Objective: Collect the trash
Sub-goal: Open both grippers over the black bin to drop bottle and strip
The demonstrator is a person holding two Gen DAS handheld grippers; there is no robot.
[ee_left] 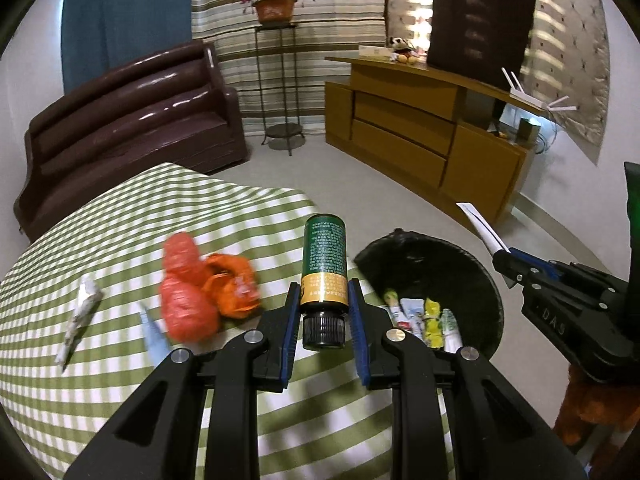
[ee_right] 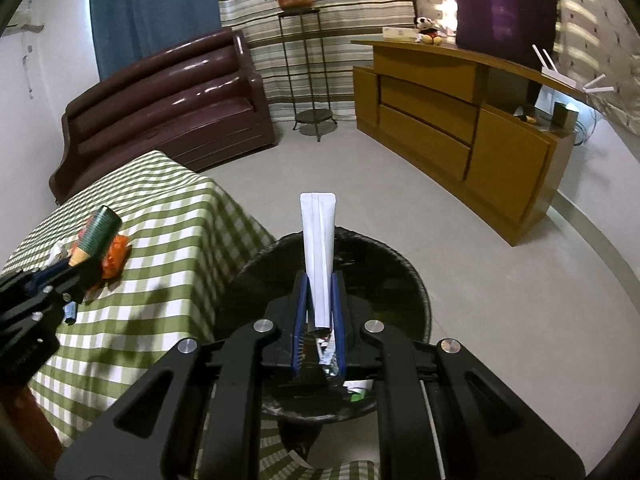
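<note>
My left gripper [ee_left: 324, 292] is shut on a green and gold bottle [ee_left: 324, 258] with a black cap, held over the checked table edge beside the black bin [ee_left: 432, 264]. Several wrappers [ee_left: 424, 318] lie inside the bin. My right gripper [ee_right: 320, 284] is shut on a flat white wrapper [ee_right: 318, 248] that sticks up above the bin [ee_right: 384, 264]. In the left wrist view the right gripper [ee_left: 505, 258] holds that wrapper [ee_left: 478, 222] right of the bin. In the right wrist view the left gripper [ee_right: 70, 266] carries the bottle [ee_right: 98, 234] at the left.
Red and orange plastic bags [ee_left: 200, 284], a crumpled paper twist [ee_left: 80, 316] and a pale blue scrap [ee_left: 154, 332] lie on the green checked tablecloth [ee_left: 100, 240]. A brown sofa [ee_left: 132, 120], a plant stand [ee_left: 280, 92] and a wooden cabinet [ee_left: 420, 132] line the room.
</note>
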